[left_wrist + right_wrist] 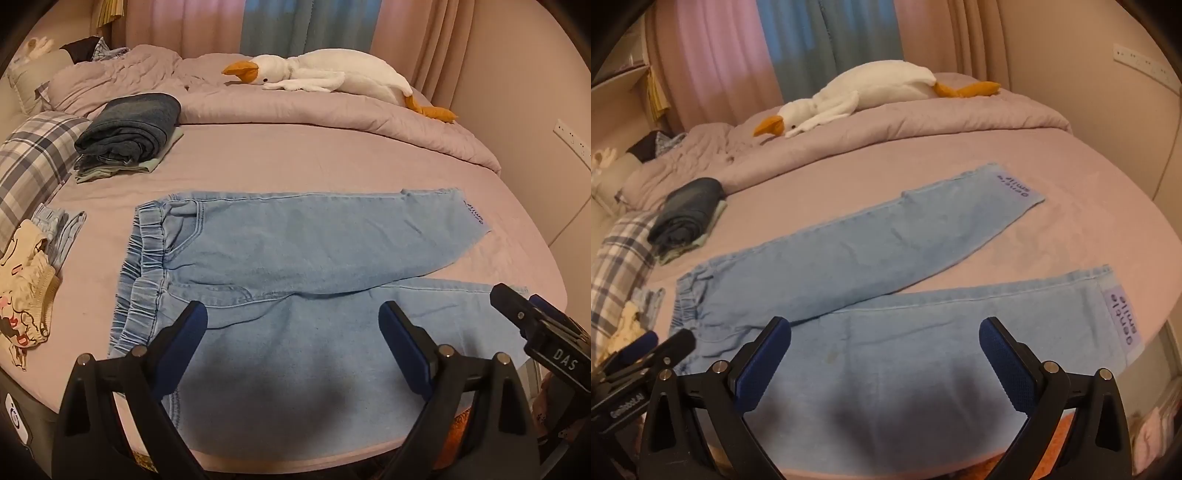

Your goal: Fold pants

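Note:
Light blue denim pants (295,258) lie spread flat on the pink bed sheet, elastic waistband (142,266) to the left and both legs running right. In the right wrist view the pants (868,258) show two leg hems with purple lettering, the near hem (1123,317) by the bed's edge. My left gripper (293,317) hovers open above the near leg close to the crotch, nothing between its blue pads. My right gripper (884,332) hangs open over the near leg further right, also holding nothing. Each gripper shows at the edge of the other's view.
A stack of folded dark clothes (129,129) sits at the back left beside a plaid pillow (33,162). A white plush goose (325,74) lies on the bunched purple duvet (332,110) at the back. Small garments (29,288) lie at the left edge. Curtains hang behind the bed.

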Motion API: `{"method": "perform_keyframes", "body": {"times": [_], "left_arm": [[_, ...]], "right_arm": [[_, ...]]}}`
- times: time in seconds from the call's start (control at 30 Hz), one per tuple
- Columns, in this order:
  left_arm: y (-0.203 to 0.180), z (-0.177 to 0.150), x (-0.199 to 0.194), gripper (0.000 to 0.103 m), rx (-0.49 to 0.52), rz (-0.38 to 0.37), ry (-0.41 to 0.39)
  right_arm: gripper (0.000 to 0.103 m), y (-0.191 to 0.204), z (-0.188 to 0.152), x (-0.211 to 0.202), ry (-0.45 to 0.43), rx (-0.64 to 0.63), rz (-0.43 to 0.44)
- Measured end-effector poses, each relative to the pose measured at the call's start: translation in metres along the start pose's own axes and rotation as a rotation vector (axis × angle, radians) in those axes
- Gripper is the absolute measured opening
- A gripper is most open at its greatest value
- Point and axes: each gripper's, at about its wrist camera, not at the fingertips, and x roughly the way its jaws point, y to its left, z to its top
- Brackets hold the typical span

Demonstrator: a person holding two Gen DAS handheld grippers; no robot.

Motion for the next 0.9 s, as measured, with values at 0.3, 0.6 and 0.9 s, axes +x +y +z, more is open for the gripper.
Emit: {"method": "perform_keyframes", "body": {"times": [0.3, 0.6, 0.9], "left_arm": [[0.004, -0.004, 0.018, 0.089, -0.037, -0.053, 0.047], [-0.004, -0.006, 0.017, 0.088, 0.003, -0.039, 0.048], [-0.004, -0.006, 0.018, 0.088, 0.018, -0.001, 0.094]], "right_arm": [[0.102, -0.013, -0.004, 0.01, -0.008, 0.028, -0.018], [0.097, -0.023, -0.003, 0.01, -0.021, 0.089, 0.0], [0.097, -0.031, -0.002, 0.01, -0.019, 0.106, -0.005]]}}
